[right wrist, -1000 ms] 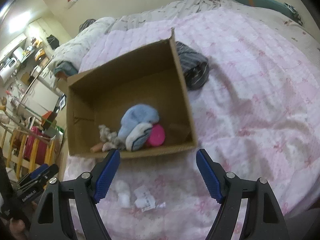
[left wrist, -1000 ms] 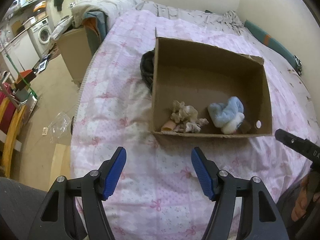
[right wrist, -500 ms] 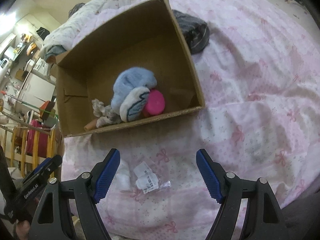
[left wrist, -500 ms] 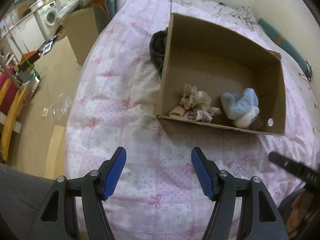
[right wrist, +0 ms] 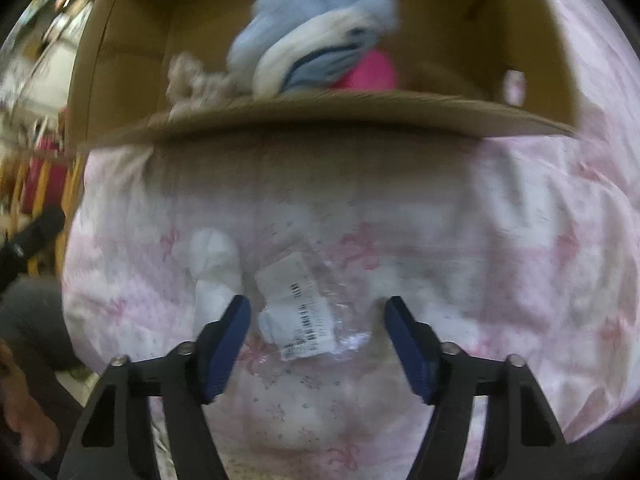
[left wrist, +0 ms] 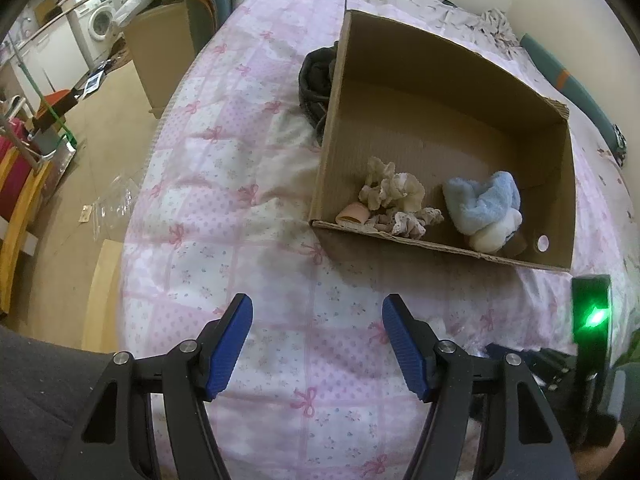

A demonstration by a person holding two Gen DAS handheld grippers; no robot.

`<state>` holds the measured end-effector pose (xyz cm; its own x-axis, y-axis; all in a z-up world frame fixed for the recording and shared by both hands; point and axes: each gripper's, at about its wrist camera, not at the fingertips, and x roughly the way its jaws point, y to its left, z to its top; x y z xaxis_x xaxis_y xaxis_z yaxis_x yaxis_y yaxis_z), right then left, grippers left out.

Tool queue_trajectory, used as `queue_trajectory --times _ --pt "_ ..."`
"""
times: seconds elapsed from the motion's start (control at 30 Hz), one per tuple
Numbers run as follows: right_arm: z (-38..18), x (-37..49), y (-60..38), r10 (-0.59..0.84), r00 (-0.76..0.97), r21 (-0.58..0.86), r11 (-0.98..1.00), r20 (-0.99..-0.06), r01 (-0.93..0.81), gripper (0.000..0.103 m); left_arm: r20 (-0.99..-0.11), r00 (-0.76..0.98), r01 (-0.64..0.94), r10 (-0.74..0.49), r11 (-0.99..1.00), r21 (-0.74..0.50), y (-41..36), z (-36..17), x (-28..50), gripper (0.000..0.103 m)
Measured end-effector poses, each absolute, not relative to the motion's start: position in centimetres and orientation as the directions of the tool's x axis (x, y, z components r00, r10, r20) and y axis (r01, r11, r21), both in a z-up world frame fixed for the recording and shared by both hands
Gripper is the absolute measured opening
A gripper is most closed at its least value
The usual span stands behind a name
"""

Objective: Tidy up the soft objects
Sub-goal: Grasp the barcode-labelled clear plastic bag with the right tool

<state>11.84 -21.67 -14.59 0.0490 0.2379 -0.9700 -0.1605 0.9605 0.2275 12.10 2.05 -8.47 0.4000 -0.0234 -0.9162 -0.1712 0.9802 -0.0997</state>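
A cardboard box [left wrist: 336, 92] lies on the pink quilt. In it are a beige scrunchie pile [left wrist: 390, 192], a blue and white fluffy sock bundle [left wrist: 482, 204] and a pink round thing [right wrist: 374, 72]. My left gripper [left wrist: 316, 336] is open and empty over the quilt in front of the box. My right gripper [right wrist: 316, 328] is open, low over a clear packet with a white label [right wrist: 304, 312]. A white soft item [right wrist: 214, 264] lies just left of the packet. The right view is blurred.
A dark garment [left wrist: 316, 76] lies against the box's left wall. The bed's left edge [left wrist: 140, 184] drops to the floor, with a brown box [left wrist: 160, 56] and a washing machine [left wrist: 100, 20] beyond. The right tool's body with a green light [left wrist: 592, 316] is at lower right.
Both grippers have moved down and closer to the quilt. The right one has dropped low over the packet in front of the box. Both stay open.
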Motion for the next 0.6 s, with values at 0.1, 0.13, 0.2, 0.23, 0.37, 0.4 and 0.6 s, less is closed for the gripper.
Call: queue_trajectory --times 0.1,0.13,0.2,0.23,0.37,0.4,0.6 --pt "-15.2 11.5 -20.3 0.238 0.025 0.228 0.953 -0.971 -0.2 0.066 -0.919 0.393 -0.174 -0.024 0.98 -0.099 2.0 -8.7 12.1 0.065" --pt "-15.1 11.4 -20.0 0.238 0.029 0.227 0.95 -0.971 -0.213 0.062 -0.92 0.391 -0.172 -0.026 0.98 -0.1 2.0 -8.8 12.2 0.065" --pt "-14.9 11.1 -19.6 0.244 0.029 0.23 0.944 -0.969 -0.237 0.051 -0.92 0.39 -0.169 -0.028 0.981 -0.101 1.9 -8.8 12.2 0.065" --pt "-14.9 11.0 -19.4 0.249 0.029 0.234 0.941 -0.968 -0.244 0.048 -0.92 0.39 -0.166 -0.028 0.981 -0.1 1.8 -8.8 12.2 0.065" --pt "-14.6 10.4 -18.7 0.249 0.031 0.232 0.934 -0.968 -0.27 0.038 -0.921 0.387 -0.152 -0.029 0.984 -0.095 1.4 -9.0 12.2 0.065" --pt "-14.4 10.4 -18.6 0.247 0.034 0.228 0.932 -0.968 -0.281 0.036 -0.922 0.387 -0.149 -0.03 0.984 -0.094 1.3 -9.0 12.2 0.065" --pt "-12.3 10.1 -20.0 0.277 0.106 0.249 0.942 -0.955 -0.223 0.031 -0.936 0.349 -0.114 -0.049 0.989 -0.094 0.4 -10.0 12.2 0.065"
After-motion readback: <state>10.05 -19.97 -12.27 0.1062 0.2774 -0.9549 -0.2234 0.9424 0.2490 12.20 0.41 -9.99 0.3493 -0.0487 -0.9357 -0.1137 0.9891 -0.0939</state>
